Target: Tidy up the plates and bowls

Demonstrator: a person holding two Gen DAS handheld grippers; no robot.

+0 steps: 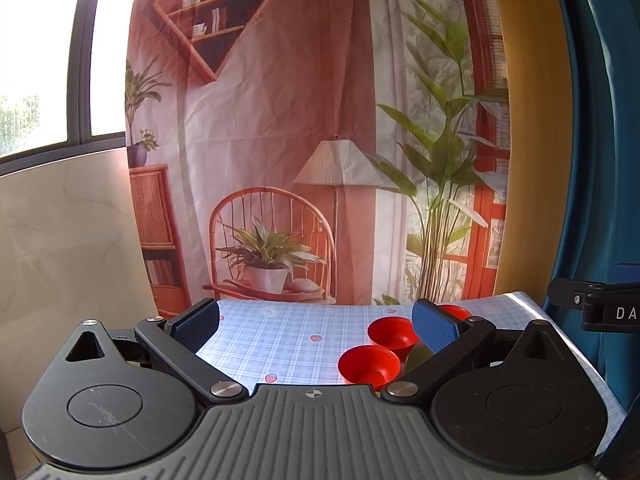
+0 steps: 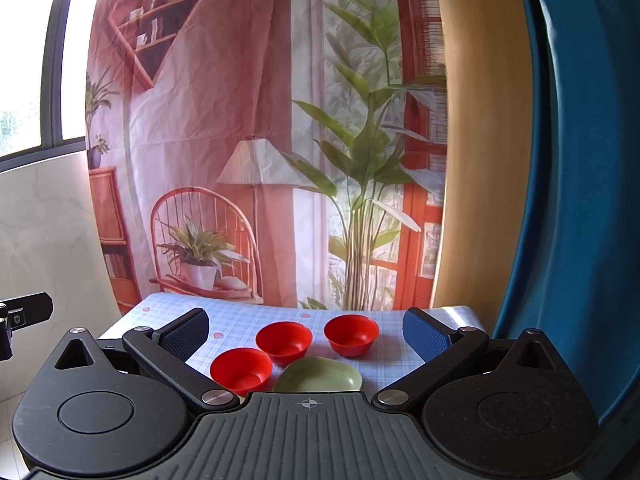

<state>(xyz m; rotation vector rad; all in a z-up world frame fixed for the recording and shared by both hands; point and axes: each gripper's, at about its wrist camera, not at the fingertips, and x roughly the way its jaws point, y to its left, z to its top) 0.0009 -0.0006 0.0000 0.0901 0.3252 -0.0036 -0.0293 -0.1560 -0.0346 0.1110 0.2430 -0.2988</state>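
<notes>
Three red bowls stand on a blue checked tablecloth (image 2: 240,320): a near one (image 2: 241,369), a middle one (image 2: 283,340) and a far right one (image 2: 351,334). A pale green plate (image 2: 320,376) lies just in front of them. My right gripper (image 2: 306,334) is open and empty, held above and short of the bowls. My left gripper (image 1: 316,326) is open and empty, to the left of the bowls. In the left wrist view I see two bowls (image 1: 369,365) (image 1: 392,332), a third (image 1: 454,312) mostly hidden by the right finger, and a sliver of the plate (image 1: 418,356).
A printed fabric backdrop (image 2: 240,120) hangs behind the table. A blue curtain (image 2: 580,200) hangs at the right, a wooden post (image 2: 472,160) beside it. A window and a marble wall (image 1: 60,240) are at the left. The table's right edge (image 1: 576,344) is near the bowls.
</notes>
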